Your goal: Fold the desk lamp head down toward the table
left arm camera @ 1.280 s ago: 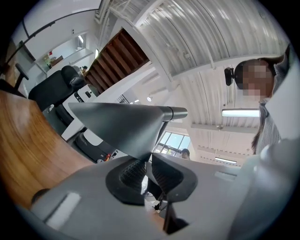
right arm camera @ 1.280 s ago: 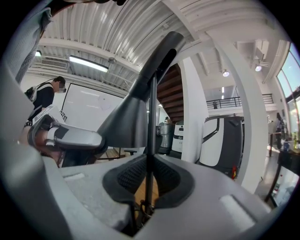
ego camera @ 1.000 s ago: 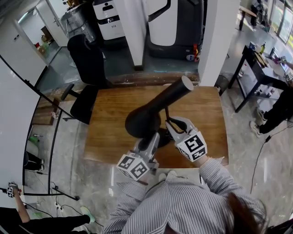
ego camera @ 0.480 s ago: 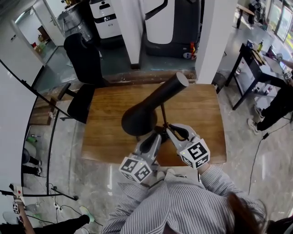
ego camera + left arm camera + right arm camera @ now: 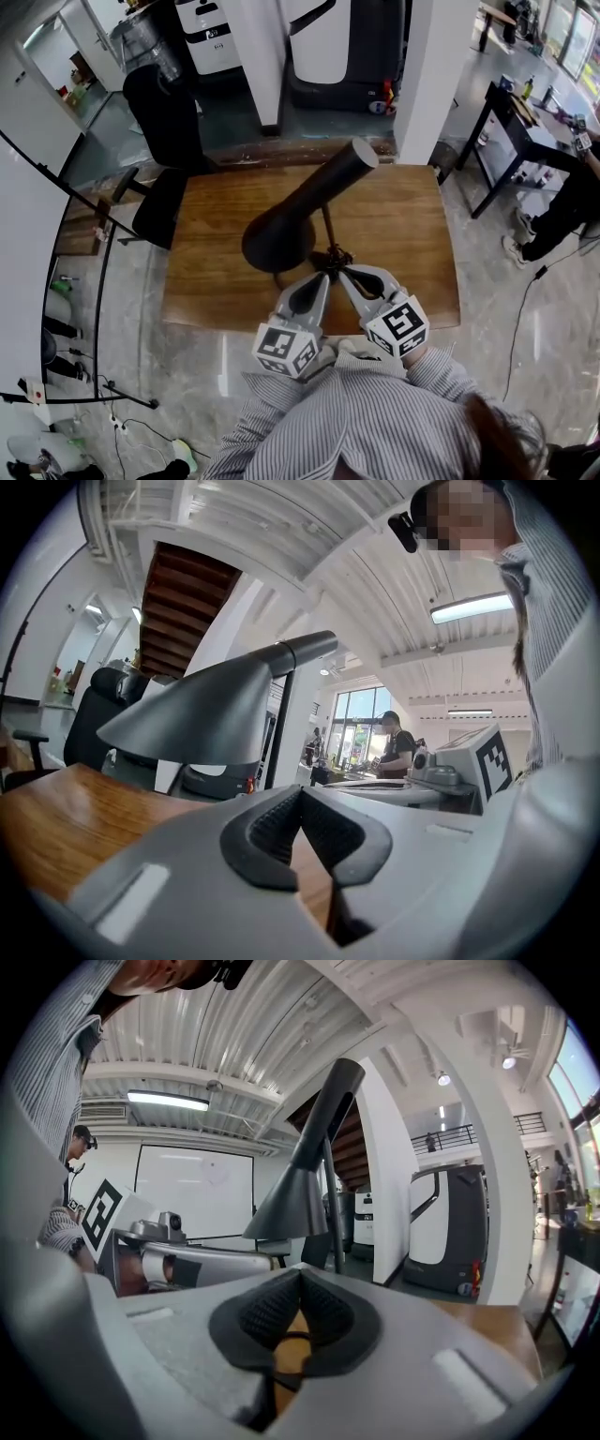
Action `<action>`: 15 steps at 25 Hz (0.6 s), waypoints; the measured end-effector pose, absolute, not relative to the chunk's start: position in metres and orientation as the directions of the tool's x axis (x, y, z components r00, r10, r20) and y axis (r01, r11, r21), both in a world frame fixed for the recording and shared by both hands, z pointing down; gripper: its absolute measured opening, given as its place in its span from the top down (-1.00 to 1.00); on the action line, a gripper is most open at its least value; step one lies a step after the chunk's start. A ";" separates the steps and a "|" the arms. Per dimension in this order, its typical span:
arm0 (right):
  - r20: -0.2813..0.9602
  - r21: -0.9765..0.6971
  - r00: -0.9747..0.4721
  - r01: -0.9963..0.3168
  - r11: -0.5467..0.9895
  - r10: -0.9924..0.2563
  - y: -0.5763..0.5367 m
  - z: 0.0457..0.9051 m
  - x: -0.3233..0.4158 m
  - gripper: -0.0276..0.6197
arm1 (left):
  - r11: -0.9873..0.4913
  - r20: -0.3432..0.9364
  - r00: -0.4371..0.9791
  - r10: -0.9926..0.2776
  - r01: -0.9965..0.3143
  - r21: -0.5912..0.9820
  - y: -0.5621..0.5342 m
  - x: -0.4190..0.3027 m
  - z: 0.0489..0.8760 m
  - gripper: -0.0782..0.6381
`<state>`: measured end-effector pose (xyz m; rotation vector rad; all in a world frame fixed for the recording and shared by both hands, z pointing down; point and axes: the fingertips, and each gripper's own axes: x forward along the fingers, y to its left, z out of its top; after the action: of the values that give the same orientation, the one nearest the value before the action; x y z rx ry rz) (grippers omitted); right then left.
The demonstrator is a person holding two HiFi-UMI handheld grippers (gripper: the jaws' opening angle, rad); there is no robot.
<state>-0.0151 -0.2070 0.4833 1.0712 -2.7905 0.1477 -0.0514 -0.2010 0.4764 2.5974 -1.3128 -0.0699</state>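
A black desk lamp stands on the wooden table (image 5: 403, 225). Its cone-shaped head (image 5: 279, 239) is tilted, wide end toward me, and its tube (image 5: 349, 167) rises to the far right. A thin stem (image 5: 327, 230) runs down to a small joint. My left gripper (image 5: 325, 275) and right gripper (image 5: 341, 272) lie side by side, tips together just below that joint, both shut. The left gripper view shows the shut left gripper (image 5: 300, 794) with bare pads under the lamp head (image 5: 202, 714). In the right gripper view the right gripper (image 5: 300, 1279) is shut, and the lamp head (image 5: 295, 1199) is above.
A black office chair (image 5: 164, 131) stands off the table's far left corner. A white pillar (image 5: 427, 75) rises behind the table. At the right are a black desk (image 5: 511, 117) and a person (image 5: 572, 202). Both grippers hang at the table's near edge.
Both grippers have drawn back toward the table's near edge and closed. Their tips, apart beside the lamp a second ago, now sit together below the stem joint.
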 end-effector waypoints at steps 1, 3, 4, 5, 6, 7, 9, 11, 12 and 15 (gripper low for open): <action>0.178 -0.040 -0.733 -0.672 0.740 -0.657 -0.205 0.484 -0.015 0.91 | -0.570 0.063 0.595 -0.801 -0.792 0.219 -0.200 -0.052 0.476 0.77; 0.187 -0.039 -0.732 -0.672 0.740 -0.655 -0.202 0.487 -0.015 0.91 | -0.566 0.069 0.590 -0.804 -0.796 0.213 -0.199 -0.052 0.476 0.77; 0.192 -0.037 -0.732 -0.671 0.740 -0.654 -0.200 0.489 -0.016 0.91 | -0.564 0.073 0.589 -0.805 -0.798 0.213 -0.199 -0.053 0.477 0.77; 0.196 -0.035 -0.731 -0.671 0.741 -0.653 -0.199 0.490 -0.016 0.91 | -0.561 0.078 0.587 -0.806 -0.800 0.214 -0.199 -0.053 0.478 0.77; 0.200 -0.032 -0.731 -0.670 0.741 -0.652 -0.198 0.492 -0.016 0.91 | -0.559 0.084 0.585 -0.807 -0.801 0.216 -0.199 -0.054 0.480 0.77; 0.202 -0.030 -0.731 -0.670 0.742 -0.652 -0.197 0.492 -0.016 0.91 | -0.556 0.090 0.584 -0.807 -0.802 0.220 -0.198 -0.054 0.482 0.77; 0.199 -0.025 -0.730 -0.671 0.741 -0.654 -0.197 0.492 -0.016 0.91 | -0.550 0.104 0.584 -0.805 -0.800 0.238 -0.198 -0.055 0.487 0.77; 0.186 -0.018 -0.726 -0.676 0.737 -0.662 -0.197 0.489 -0.015 0.91 | -0.544 0.116 0.584 -0.803 -0.798 0.259 -0.198 -0.055 0.492 0.77; 0.174 -0.010 -0.722 -0.682 0.732 -0.670 -0.198 0.487 -0.015 0.91 | -0.541 0.119 0.585 -0.803 -0.797 0.268 -0.199 -0.056 0.493 0.77; 0.131 0.026 -0.707 -0.699 0.715 -0.695 -0.198 0.478 -0.012 0.91 | -0.540 0.119 0.586 -0.802 -0.795 0.278 -0.199 -0.056 0.494 0.77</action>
<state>-0.0117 -0.1984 0.4776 1.1383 -2.7865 0.0388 -0.0565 -0.1989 0.4940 2.5167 -1.3047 -0.0326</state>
